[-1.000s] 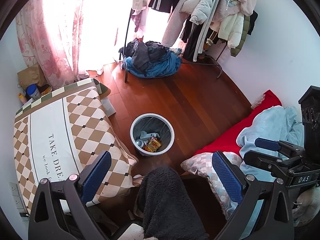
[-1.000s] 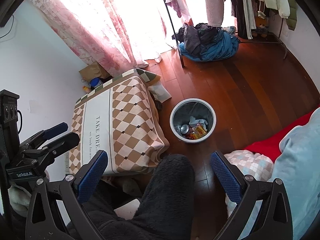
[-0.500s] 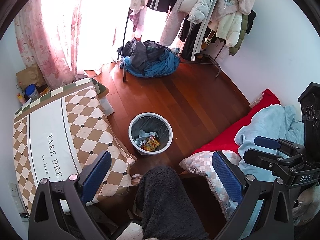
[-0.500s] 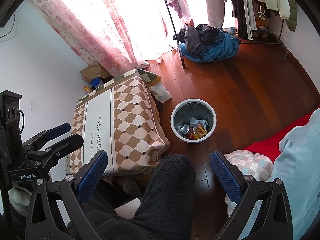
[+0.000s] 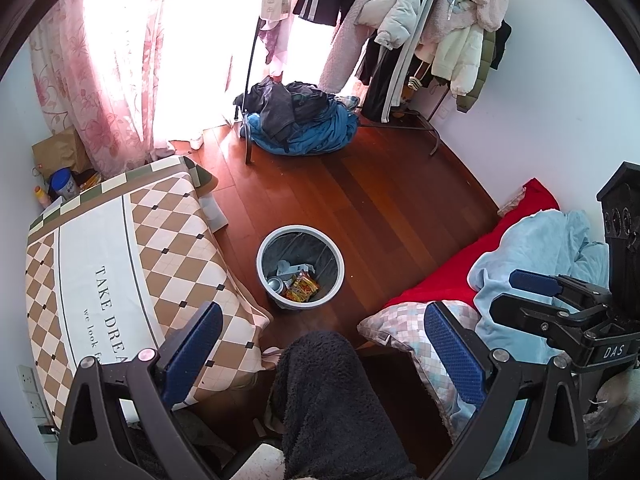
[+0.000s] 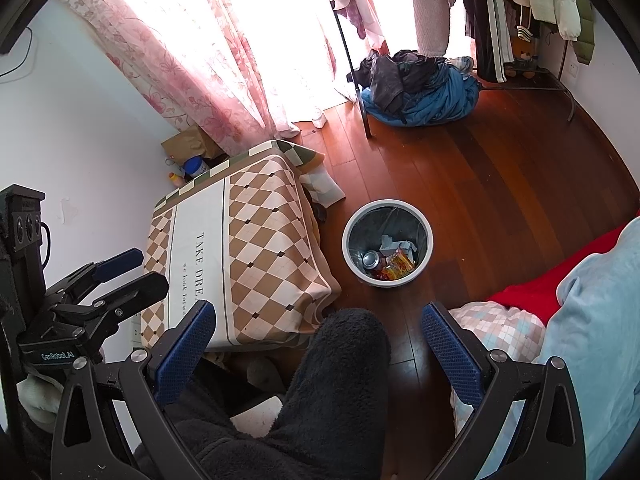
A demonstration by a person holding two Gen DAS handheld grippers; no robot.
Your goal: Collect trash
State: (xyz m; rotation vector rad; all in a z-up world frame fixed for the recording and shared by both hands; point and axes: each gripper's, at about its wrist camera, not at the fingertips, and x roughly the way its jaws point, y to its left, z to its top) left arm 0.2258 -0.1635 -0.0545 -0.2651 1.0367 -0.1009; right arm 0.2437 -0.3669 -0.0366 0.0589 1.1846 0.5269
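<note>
Here, both tongs spread wide and empty: left tongs [image 5: 320, 344], right tongs [image 6: 316, 336], held high over a dark fleece-clad knee [image 6: 340, 364]. Farther out on the wooden floor [image 5: 400, 208], a white-rimmed trash bin [image 5: 300, 231] standing upright, just right of the diamond-patterned counter [image 5: 120, 248] and left of the red-sheeted bed [image 5: 460, 272]. Inside the bin: a can [image 6: 372, 259], a yellow-red snack wrapper [image 6: 398, 266], crumpled paper [image 6: 394, 245]. Far off, a heap of clothes [image 5: 300, 124] beneath a clothes rack [image 5: 408, 16].

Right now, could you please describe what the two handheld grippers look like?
Each handheld gripper, left and right, has a black angular frame with silver bolts and two blue, dimple-textured finger pads. White lettering marks the bodies: "DAS" on the right, "GenRobot.AI" on the left.
</note>
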